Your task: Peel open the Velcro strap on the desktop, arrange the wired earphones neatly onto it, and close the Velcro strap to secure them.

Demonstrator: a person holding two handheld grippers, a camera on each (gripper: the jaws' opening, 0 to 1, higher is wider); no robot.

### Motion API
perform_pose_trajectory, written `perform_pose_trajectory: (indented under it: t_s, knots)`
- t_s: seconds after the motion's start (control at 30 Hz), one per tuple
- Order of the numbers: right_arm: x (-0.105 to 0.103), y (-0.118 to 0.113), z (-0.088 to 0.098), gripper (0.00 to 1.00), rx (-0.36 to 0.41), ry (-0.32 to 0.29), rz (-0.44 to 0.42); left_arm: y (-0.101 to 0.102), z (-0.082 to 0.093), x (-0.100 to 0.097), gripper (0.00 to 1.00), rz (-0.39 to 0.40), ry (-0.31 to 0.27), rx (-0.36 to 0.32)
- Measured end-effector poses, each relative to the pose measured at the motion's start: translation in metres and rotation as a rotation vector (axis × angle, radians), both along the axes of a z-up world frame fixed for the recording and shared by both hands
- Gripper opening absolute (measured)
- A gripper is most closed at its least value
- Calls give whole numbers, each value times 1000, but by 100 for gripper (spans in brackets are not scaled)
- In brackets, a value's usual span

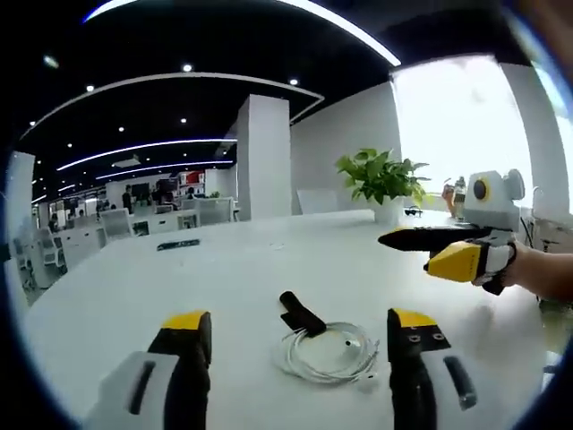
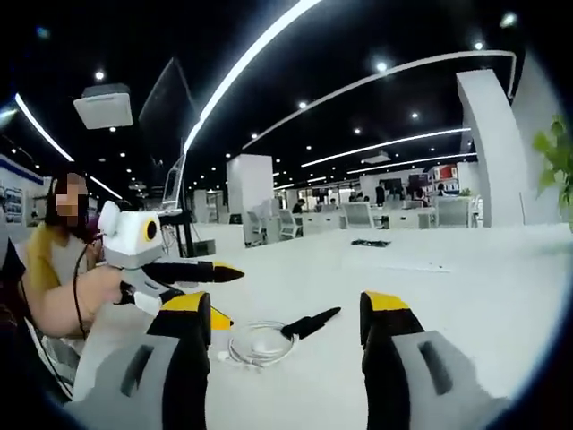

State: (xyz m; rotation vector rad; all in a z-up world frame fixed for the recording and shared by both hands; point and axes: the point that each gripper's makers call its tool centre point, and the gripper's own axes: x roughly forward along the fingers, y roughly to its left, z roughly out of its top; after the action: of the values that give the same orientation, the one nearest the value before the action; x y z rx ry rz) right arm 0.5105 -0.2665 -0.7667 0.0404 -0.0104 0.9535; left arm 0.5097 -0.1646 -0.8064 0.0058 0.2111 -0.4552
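A short black Velcro strap (image 1: 302, 313) lies closed on the white table (image 1: 224, 287). A loose coil of white wired earphones (image 1: 329, 355) touches its near end. My left gripper (image 1: 300, 321) is open, hovering just short of both with nothing between its jaws. My right gripper (image 1: 419, 252) hangs above the table off to the right, held by a hand. In the right gripper view the right gripper (image 2: 288, 303) is open and empty, the strap (image 2: 310, 323) and earphones (image 2: 258, 346) lie ahead between its jaws, and the left gripper (image 2: 231, 294) comes in from the left.
A potted plant (image 1: 383, 179) stands at the table's far edge. A flat black object (image 1: 177, 244) lies far back on the table, also (image 2: 370, 243). A person's arm (image 2: 63, 305) is at the left. Office desks, chairs and a white pillar (image 1: 264, 157) stand beyond.
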Motion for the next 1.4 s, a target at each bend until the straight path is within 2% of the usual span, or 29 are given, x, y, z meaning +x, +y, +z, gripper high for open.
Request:
perform_pose_trajectory:
  t_s: [0.07,0.13,0.23,0.37,0.53,0.67,0.73,0.8,0.87,0.97,1.03,1.1,1.13,1.3,1.4]
  knots:
    - [-4,-1,4,75,32,0,-11,-4,4,0,84,-5,-16,-19]
    - [-9,0,6,80,33,6,-12,-8,7,-2,85,-14,-23,-32]
    - [-20,-5,17,82,42,-45,-35,-12,11,-11,87,-33,-38,-20]
    - [-27,-21,25,85,67,-66,-86,-7,20,-19,91,-18,-67,-27]
    - [-34,-46,36,97,165,-81,-163,2,31,-34,96,34,-107,-81]
    - [-45,-55,34,97,174,-112,-209,5,30,-46,96,77,-126,-152]
    - [-50,-58,32,97,154,-126,-222,6,28,-50,96,96,-125,-174]
    - [-54,-63,29,97,137,-139,-249,10,29,-52,96,143,-151,-192]
    - [-56,-70,30,97,158,-153,-285,10,29,-55,96,167,-182,-177]
    - [-59,-74,28,97,203,-146,-311,17,27,-56,96,226,-220,-117]
    - [-59,-75,24,97,205,-145,-327,19,28,-58,96,253,-247,-146]
    - [-57,-77,19,97,212,-148,-347,21,31,-59,96,277,-276,-241]
    - [-56,-78,18,97,217,-148,-351,21,32,-60,96,274,-285,-268]
    - [-57,-83,16,97,220,-150,-360,23,33,-64,96,271,-315,-295]
    - [-54,-90,13,97,195,-157,-393,22,33,-67,96,274,-340,-257]
